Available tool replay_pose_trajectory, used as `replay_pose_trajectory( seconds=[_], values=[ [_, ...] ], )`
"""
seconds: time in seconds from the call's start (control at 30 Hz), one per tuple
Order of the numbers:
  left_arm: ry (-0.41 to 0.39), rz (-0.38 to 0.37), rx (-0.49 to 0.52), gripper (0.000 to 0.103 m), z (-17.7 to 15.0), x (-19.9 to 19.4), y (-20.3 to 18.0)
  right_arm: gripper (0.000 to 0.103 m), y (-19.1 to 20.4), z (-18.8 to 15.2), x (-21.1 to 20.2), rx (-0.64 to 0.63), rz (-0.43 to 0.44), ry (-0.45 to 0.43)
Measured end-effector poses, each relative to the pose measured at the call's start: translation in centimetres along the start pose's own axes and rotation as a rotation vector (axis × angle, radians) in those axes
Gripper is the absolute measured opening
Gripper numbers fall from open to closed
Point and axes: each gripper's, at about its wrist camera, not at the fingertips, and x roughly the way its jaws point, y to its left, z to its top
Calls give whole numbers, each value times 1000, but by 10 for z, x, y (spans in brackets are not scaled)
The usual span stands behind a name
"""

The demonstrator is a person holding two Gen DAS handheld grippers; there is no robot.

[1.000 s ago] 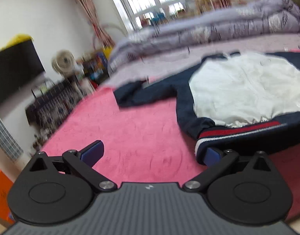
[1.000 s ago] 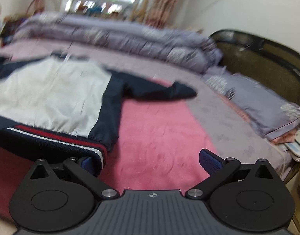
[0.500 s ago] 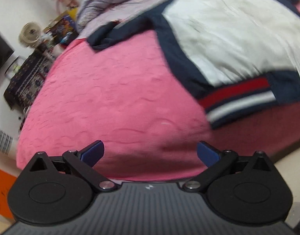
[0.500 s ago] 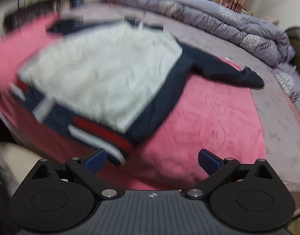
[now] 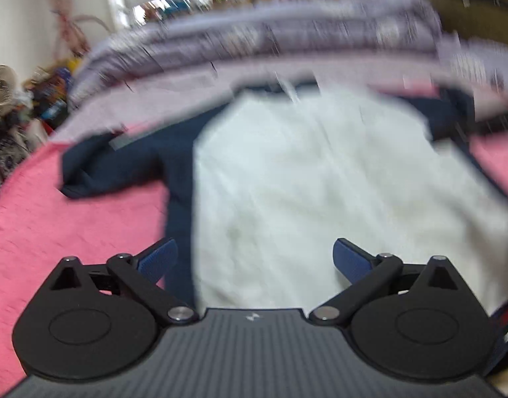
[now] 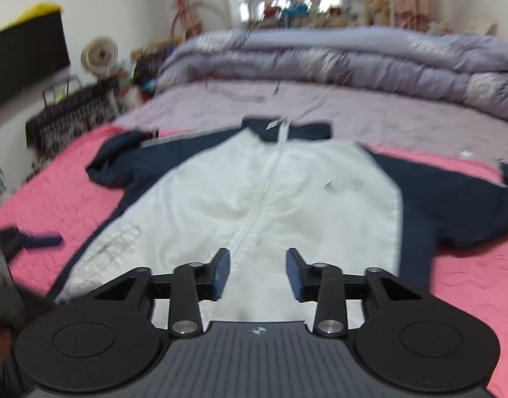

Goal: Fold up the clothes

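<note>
Both cameras had swung off the hem corners and onto the middle of the jacket since a second ago. A second ago each view looked along one bottom corner of the striped hem; half a second ago both were sweeping, heavily blurred. Now the right wrist view looked straight up the zip line toward the navy collar, and the left wrist view sat over the white front panel nearer the jacket's left side.

The jacket lay flat, front up, on the pink blanket of the bed, both navy sleeves spread outward: left sleeve toward the fan side, right sleeve toward the far right. The grey quilt was bunched along the far edge of the bed, well apart from the garment.

Left gripper: jaws spread wide, nothing between them, hovering above white cloth near the navy side seam. Right gripper: jaws had narrowed from their wide setting half a second ago, but a clear gap remained and no fabric was pinched. The left gripper also showed at the left edge of the right view, over the blanket beside the jacket.

Judgement: no fold had begun. The re-centring looked like lining up for a first grasp. The left view was too smeared to confirm height above the cloth.
</note>
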Motion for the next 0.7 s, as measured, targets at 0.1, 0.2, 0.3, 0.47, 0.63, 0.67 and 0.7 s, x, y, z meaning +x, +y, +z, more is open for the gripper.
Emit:
replay_pose_trajectory(
  seconds=[0.1, 0.2, 0.3, 0.47, 0.63, 0.67, 0.7],
  values=[
    [35, -12, -72, 103, -31, 15, -1, 33, 18, 13, 37, -70, -2, 25],
    [23, -51, -110, 103, -37, 15, 6, 32, 33, 41, 92, -107, -12, 35],
    [-10, -55, -106, 103, -42, 13, 5, 29, 39, 75, 165, -68, -14, 32],
    [-79, -54, -104, 103, -50, 9, 7, 20, 30, 127, 290, -20, -160, 11],
    [-86, -54, -118, 103, -46, 15, 11, 17, 18, 163, 350, 24, -296, -69],
    [-87, -55, -119, 103, -46, 16, 11, 19, 7, 168, 358, 81, -292, -66],
    [-89, -56, -119, 103, -46, 16, 11, 19, -4, 172, 366, 140, -284, -64]
  ],
)
